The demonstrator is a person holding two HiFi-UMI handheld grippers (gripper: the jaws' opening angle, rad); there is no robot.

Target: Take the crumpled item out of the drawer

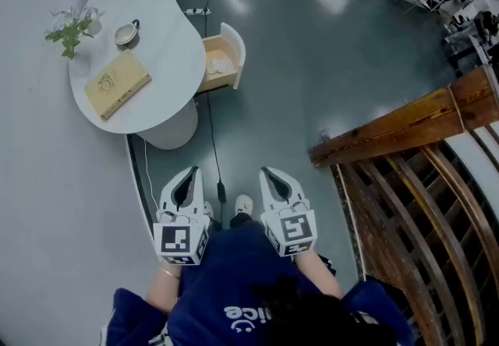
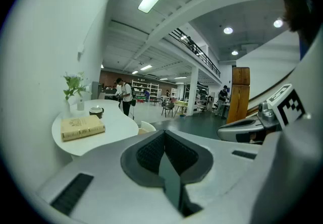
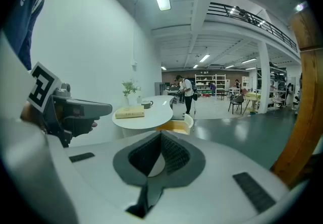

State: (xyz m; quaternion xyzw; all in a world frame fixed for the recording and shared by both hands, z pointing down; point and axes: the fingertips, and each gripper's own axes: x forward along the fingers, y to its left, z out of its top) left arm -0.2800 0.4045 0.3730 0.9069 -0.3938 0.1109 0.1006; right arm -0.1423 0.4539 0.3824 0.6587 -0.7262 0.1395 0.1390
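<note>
An open wooden drawer (image 1: 231, 56) juts from the white curved table (image 1: 168, 17) at the far side of the floor. Inside it lies a crumpled white item (image 1: 219, 65). Both grippers hang close to the person's body, well short of the drawer. My left gripper (image 1: 189, 174) is shut with nothing between its pads, and so is my right gripper (image 1: 268, 174). In the left gripper view the gripper (image 2: 164, 135) points past the table, with the drawer's front (image 2: 147, 126) just showing. The right gripper (image 3: 160, 137) faces the drawer (image 3: 177, 126); its contents are hidden there.
A book (image 1: 117, 83), a cup (image 1: 126, 33) and a small plant (image 1: 70, 29) sit on the table. A dark cable (image 1: 212, 142) runs across the green floor from the table toward the person. A wooden stair railing (image 1: 405, 181) stands at the right. People (image 3: 187, 92) stand far off.
</note>
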